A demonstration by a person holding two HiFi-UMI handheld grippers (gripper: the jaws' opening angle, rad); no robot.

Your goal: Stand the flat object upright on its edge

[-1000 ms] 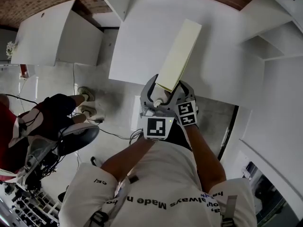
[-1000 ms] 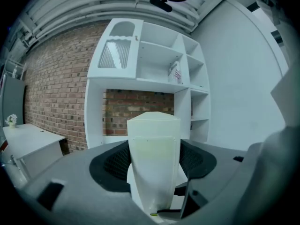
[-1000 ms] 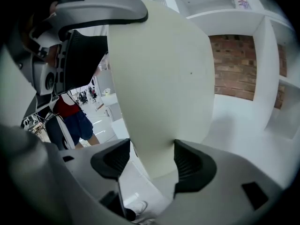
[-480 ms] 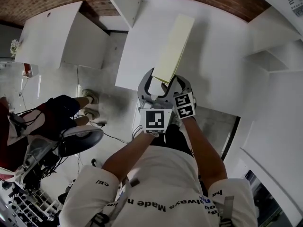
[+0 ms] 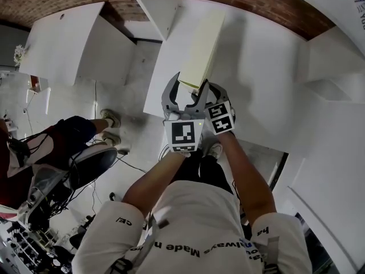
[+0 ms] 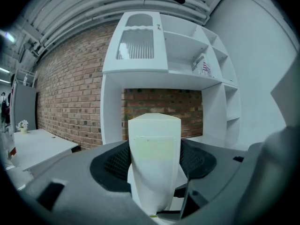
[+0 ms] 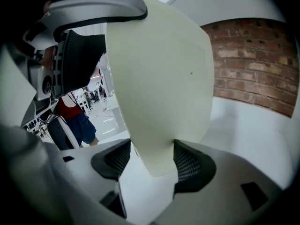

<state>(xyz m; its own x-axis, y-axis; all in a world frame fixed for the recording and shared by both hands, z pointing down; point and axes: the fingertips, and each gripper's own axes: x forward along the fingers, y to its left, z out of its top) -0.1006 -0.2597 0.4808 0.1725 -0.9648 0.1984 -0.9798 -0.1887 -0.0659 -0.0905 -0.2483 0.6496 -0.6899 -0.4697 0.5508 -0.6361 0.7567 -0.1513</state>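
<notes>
Gripping: pale cream flat rectangular slab [image 5: 201, 50], caught at its near end by both grippers. Its long axis points away from the person toward the red brick wall [image 5: 256, 7].
Slab position: over the white tabletop [image 5: 262, 79], near the front edge. It looks carried, not set down, though I can't tell whether the far end touches.
Left gripper [image 5: 183, 93]: jaws wide, dark mesh pads pressed on opposite sides of the slab, nothing else between them.
Right gripper [image 5: 215, 99]: just beside the left, jaws clamped on the slab's near end. The broad face fills its view.
Step (judged): bringing the slab in for placement; not yet standing on its edge.
How to do it well: turn the broad faces vertical and bring one long edge down level, so the whole edge lands at once.
Placement: set it well in from the table's front edge.
Release: hold both grips firm until the edge bears fully, then open one gripper at a time.
Risk: a narrow edge under a tall face will likely tip at any sideways nudge.
</notes>
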